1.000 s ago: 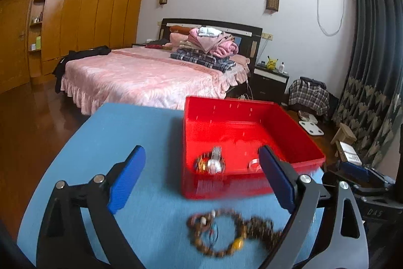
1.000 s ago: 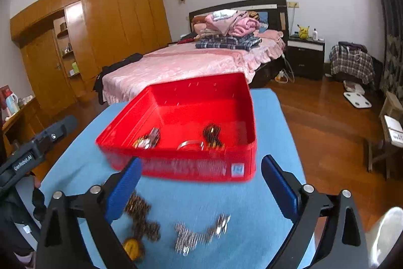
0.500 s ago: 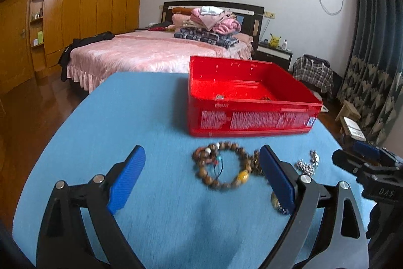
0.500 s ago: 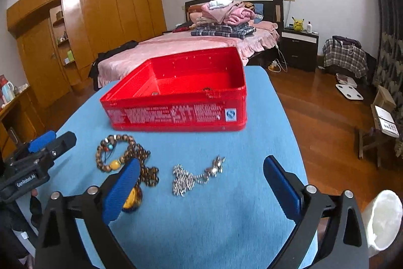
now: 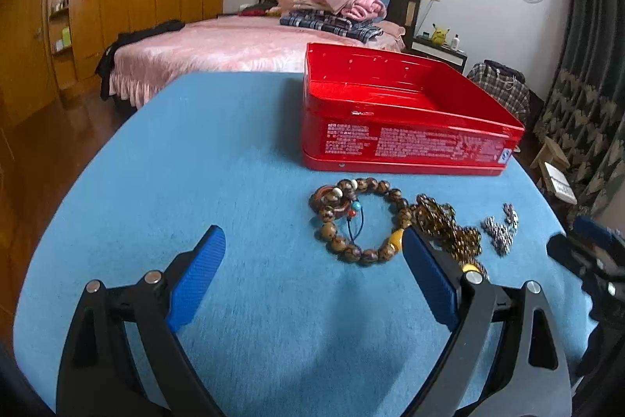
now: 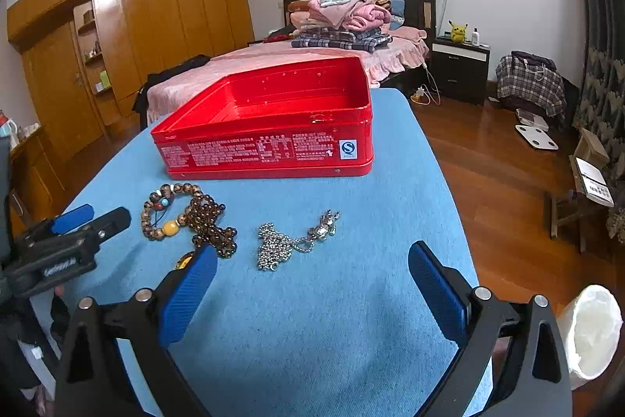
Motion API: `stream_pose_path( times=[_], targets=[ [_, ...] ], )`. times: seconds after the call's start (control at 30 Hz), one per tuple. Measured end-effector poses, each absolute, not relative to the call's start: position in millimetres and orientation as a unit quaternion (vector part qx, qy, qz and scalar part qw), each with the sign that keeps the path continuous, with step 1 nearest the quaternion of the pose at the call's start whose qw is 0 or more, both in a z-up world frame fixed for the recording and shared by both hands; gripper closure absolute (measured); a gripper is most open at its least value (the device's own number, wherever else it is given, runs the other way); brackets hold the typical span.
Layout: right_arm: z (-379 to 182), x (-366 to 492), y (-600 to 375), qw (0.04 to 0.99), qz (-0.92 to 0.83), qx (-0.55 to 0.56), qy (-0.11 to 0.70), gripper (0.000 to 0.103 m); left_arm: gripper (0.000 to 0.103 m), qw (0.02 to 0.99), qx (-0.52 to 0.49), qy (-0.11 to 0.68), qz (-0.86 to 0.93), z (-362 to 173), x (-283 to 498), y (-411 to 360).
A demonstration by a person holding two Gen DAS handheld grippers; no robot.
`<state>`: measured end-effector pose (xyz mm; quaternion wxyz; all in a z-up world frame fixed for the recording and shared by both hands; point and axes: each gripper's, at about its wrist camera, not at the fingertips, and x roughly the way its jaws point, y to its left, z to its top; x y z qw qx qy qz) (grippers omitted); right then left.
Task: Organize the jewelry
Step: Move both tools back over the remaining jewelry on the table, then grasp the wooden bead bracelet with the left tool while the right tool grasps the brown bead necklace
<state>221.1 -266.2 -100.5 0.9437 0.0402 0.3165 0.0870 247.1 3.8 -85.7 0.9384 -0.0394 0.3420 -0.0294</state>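
Glossy red metal tin, matt blue cloth tabletop, wooden-looking beads, shiny metal chain.

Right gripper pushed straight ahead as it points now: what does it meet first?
Likely the silver chain, lying on the blue table just ahead of the open right gripper; beyond it, the red tin. Height above the table is unclear.

both grippers drawn back from red tin, lower

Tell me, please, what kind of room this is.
Most likely a home bedroom. A bed with a pink cover and folded clothes stands behind the blue table, a wooden wardrobe fills one wall, and a nightstand is beside the bed.
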Motion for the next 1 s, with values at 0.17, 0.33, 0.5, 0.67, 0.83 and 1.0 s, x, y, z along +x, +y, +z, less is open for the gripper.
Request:
stream_pose_path(
  times=[0.17,0.33,0.5,0.67,0.83,1.0],
  targets=[
    [-100.4,221.5,-263.0,0.944,0.091,0.034,0.315,0.007,0.027,0.922,-0.047,0.383,-0.027,-92.5,267.0,2.7],
    [-101.3,220.1,-262.3,0.944,0.093,0.032,0.315,0.007,0.045,0.906,-0.053,0.419,-0.029,-103.2,280.8,1.6],
    [-101.0,219.6,-261.9,0.944,0.094,0.031,0.314,0.007,0.052,0.903,-0.044,0.427,-0.028,-104.4,286.4,-1.6],
    [-99.2,221.6,-259.4,0.944,0.101,0.038,0.313,0.007,0.078,0.901,-0.019,0.433,-0.03,-104.1,293.2,-12.0],
    [-91.2,224.5,-246.8,0.941,0.137,0.044,0.306,0.007,0.093,0.898,-0.018,0.437,-0.036,-103.6,295.8,-11.4],
    [-88.1,234.3,-225.5,0.932,0.181,0.039,0.311,0.007,0.094,0.902,-0.029,0.431,-0.03,-99.9,284.3,2.7]
  ],
)
